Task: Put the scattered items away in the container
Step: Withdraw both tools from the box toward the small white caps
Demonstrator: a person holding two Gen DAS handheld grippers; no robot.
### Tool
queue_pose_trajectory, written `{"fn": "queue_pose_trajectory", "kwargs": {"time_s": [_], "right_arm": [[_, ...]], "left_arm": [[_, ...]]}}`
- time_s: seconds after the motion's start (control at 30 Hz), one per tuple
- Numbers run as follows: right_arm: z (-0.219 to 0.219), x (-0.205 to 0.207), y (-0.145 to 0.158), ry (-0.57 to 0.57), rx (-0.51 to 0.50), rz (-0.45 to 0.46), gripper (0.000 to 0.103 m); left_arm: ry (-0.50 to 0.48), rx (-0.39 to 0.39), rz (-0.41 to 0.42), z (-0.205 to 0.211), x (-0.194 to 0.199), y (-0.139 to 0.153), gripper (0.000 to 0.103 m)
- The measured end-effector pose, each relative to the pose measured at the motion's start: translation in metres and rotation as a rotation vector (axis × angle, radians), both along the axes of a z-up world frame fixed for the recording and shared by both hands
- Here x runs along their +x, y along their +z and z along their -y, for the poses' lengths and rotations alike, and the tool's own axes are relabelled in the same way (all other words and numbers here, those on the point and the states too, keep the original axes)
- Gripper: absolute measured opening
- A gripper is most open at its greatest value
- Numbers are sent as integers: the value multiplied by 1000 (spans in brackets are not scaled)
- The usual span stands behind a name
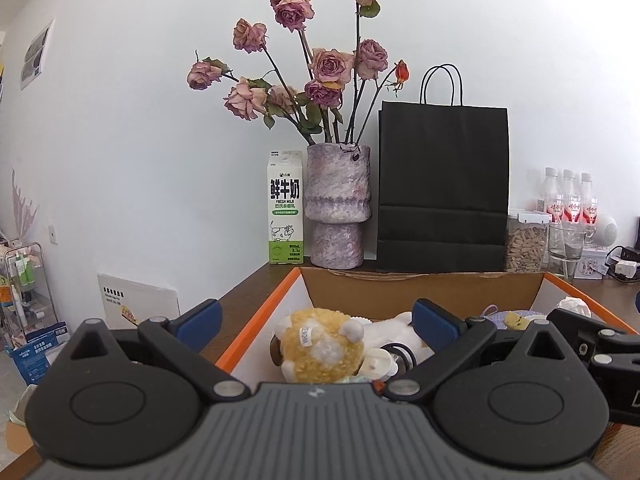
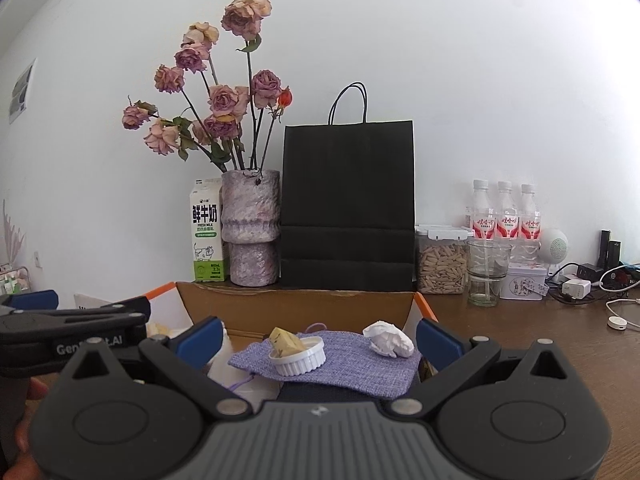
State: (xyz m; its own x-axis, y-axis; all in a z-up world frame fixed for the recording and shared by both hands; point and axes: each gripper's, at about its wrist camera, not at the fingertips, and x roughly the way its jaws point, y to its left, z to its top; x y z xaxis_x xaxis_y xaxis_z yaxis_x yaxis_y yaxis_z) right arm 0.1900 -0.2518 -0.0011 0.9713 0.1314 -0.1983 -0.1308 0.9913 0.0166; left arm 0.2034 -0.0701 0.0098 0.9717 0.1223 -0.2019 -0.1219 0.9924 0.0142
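An open cardboard box with orange rims (image 1: 262, 312) (image 2: 296, 308) stands on the brown table. In the left wrist view a yellow and white plush toy (image 1: 320, 346) and a small white bottle (image 1: 378, 364) lie in it. My left gripper (image 1: 316, 326) is open and empty above the box's left side. In the right wrist view a purple woven pouch (image 2: 360, 360), a white ramekin (image 2: 298, 356) holding a yellowish piece (image 2: 284, 342), and a crumpled white tissue (image 2: 388, 338) lie in the box. My right gripper (image 2: 320, 338) is open and empty above them.
Behind the box stand a milk carton (image 1: 285, 208), a vase of dried roses (image 1: 337, 204), a black paper bag (image 1: 442, 188), a jar of seeds (image 2: 442, 264), a glass (image 2: 486, 272), three bottles (image 2: 504, 212) and cables (image 2: 592, 284) at the right.
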Motion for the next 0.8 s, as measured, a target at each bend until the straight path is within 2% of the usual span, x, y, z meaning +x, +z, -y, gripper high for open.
{"fn": "queue_pose_trajectory", "kwargs": {"time_s": [0.5,0.8], "right_arm": [[3,-32,-8,-3,-31,2,103],[5,-45,-12,4,-42,-20,103]], "left_arm": [[-18,55,-7,0,-33,-11,103],[-27,37,-40,-10,-43,-14,103]]}}
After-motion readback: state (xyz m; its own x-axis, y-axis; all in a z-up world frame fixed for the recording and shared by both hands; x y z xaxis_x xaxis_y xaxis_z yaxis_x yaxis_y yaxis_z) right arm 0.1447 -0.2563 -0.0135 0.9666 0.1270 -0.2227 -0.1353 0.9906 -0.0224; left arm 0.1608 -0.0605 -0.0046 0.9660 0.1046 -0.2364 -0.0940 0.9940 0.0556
